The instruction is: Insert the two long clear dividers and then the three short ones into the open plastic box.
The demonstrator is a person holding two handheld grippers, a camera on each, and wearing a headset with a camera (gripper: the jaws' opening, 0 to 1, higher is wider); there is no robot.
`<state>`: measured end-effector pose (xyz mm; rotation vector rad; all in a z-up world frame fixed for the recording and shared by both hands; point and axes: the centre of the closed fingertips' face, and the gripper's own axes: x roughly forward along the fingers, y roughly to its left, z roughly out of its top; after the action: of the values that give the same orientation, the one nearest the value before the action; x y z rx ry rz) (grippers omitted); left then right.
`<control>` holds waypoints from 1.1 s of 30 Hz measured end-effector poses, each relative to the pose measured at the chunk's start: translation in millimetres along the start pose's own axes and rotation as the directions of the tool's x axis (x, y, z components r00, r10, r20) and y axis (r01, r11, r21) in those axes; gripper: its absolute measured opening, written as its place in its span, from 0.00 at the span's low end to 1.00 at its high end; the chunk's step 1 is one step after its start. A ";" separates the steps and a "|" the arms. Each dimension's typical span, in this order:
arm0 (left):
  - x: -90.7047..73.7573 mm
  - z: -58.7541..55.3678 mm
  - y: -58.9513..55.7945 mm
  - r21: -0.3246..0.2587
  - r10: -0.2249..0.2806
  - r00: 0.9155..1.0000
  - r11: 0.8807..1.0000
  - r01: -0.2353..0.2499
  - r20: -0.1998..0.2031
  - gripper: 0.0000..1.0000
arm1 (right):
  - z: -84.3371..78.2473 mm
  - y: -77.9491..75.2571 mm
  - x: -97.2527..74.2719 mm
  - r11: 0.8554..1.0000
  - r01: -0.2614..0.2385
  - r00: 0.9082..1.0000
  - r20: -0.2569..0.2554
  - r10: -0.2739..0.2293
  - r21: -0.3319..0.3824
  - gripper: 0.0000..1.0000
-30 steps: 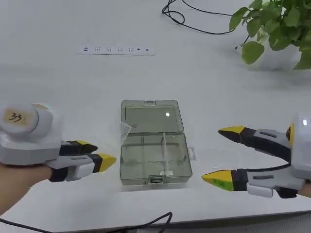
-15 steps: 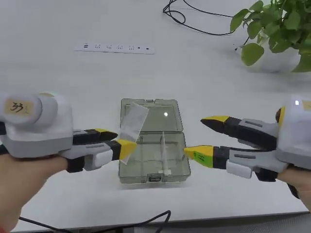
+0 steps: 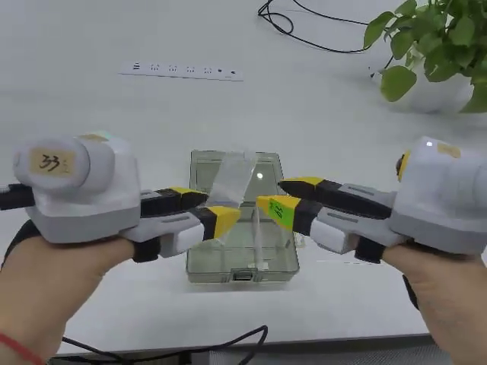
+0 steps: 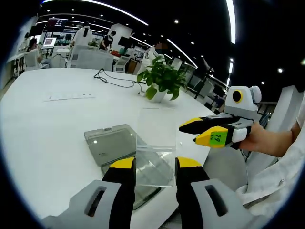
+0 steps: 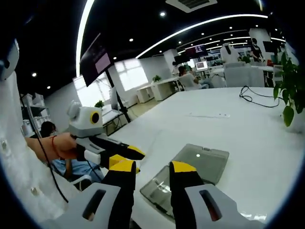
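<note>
The open plastic box (image 3: 228, 262) lies on the white table with its lid (image 3: 205, 171) folded back, and one clear divider (image 3: 257, 237) stands inside the base. My left gripper (image 3: 204, 209) hovers over the box's left side, shut on a clear divider (image 3: 234, 179) that rises from its tips. The left gripper view has that divider (image 4: 155, 143) face-on between the jaws of my left gripper (image 4: 155, 164), with the box (image 4: 107, 145) below. My right gripper (image 3: 288, 195) faces it over the box's right side, open by a narrow gap and holding nothing. In the right gripper view, my right gripper (image 5: 153, 167) looks at the box (image 5: 200, 164).
A white power strip (image 3: 183, 72) lies at the back of the table. A potted plant (image 3: 434, 46) stands at the back right beside a black cable (image 3: 304, 34). Another black cable (image 3: 190, 346) runs along the front edge.
Both grippers have risen and come together over the box. The left one has lifted the clear divider off the box's left side. The right gripper's jaws have narrowed.
</note>
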<state>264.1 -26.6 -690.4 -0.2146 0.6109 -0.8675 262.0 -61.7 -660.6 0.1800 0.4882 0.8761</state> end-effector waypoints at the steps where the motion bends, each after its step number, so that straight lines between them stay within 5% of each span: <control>1: 1.2 0.8 -1.8 0.008 -0.002 1.000 1.000 0.002 0.002 0.31 | -1.8 -0.9 1.7 1.000 0.003 1.000 0.000 -0.003 0.009 0.27; 23: 9.0 5.7 -11.0 0.109 -0.013 1.000 0.994 0.013 0.001 0.30 | -7.1 0.7 19.7 0.974 0.068 0.998 -0.010 -0.067 0.217 0.07; 33: 7.2 5.2 -11.1 0.125 -0.017 1.000 0.992 0.017 -0.005 0.28 | -6.6 2.3 18.7 0.974 0.079 0.997 -0.018 -0.077 0.210 0.06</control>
<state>263.4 -39.5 -684.5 -0.1042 0.5571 -0.9199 267.4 -46.1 -671.8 0.3490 0.5938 0.7483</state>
